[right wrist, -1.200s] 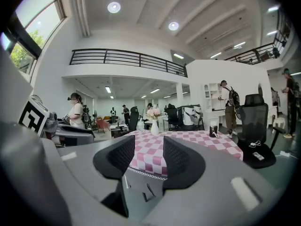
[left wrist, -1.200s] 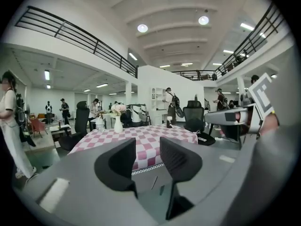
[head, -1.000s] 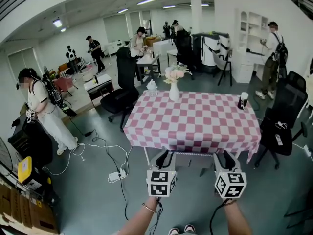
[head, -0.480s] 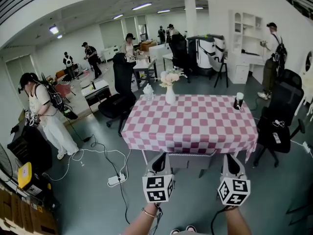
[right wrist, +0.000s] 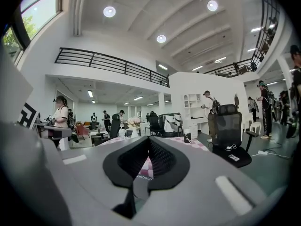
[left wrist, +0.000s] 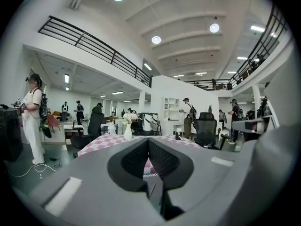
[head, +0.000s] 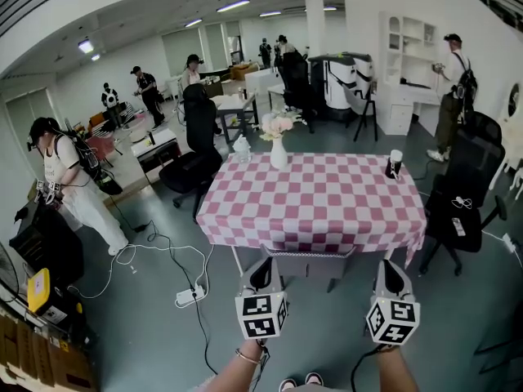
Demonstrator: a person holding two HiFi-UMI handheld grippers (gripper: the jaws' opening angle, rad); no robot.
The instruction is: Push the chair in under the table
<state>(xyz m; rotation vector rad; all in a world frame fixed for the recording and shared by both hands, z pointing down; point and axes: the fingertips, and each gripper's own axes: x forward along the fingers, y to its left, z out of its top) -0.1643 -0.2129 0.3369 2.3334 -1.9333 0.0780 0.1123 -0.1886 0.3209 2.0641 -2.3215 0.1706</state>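
The table (head: 327, 211) wears a pink and white checked cloth. The grey chair (head: 309, 254) stands tucked under the table's near edge, with only the top of its back and some legs showing. My left gripper (head: 265, 261) is shut and empty, just short of the left corner of the chair's back; contact cannot be told. My right gripper (head: 389, 263) has just been closing with nothing between its jaws and is now shut, to the right of the chair's back and apart from it. Both gripper views look level over the tablecloth (left wrist: 101, 143), the left gripper (left wrist: 148, 141) and the right gripper (right wrist: 149, 139) both pinched together.
On the table stand a white vase with flowers (head: 278, 149), a bottle (head: 242, 148) and a dark cup (head: 393, 164). Black office chairs stand at the right (head: 466, 211) and back left (head: 192, 149). Cables and a power strip (head: 188, 294) lie on the floor at the left. Several people stand around the room.
Both grippers have drawn back from the table's edge toward me, the right one also drifting right. Their jaws, spread before, have shut with nothing in them.
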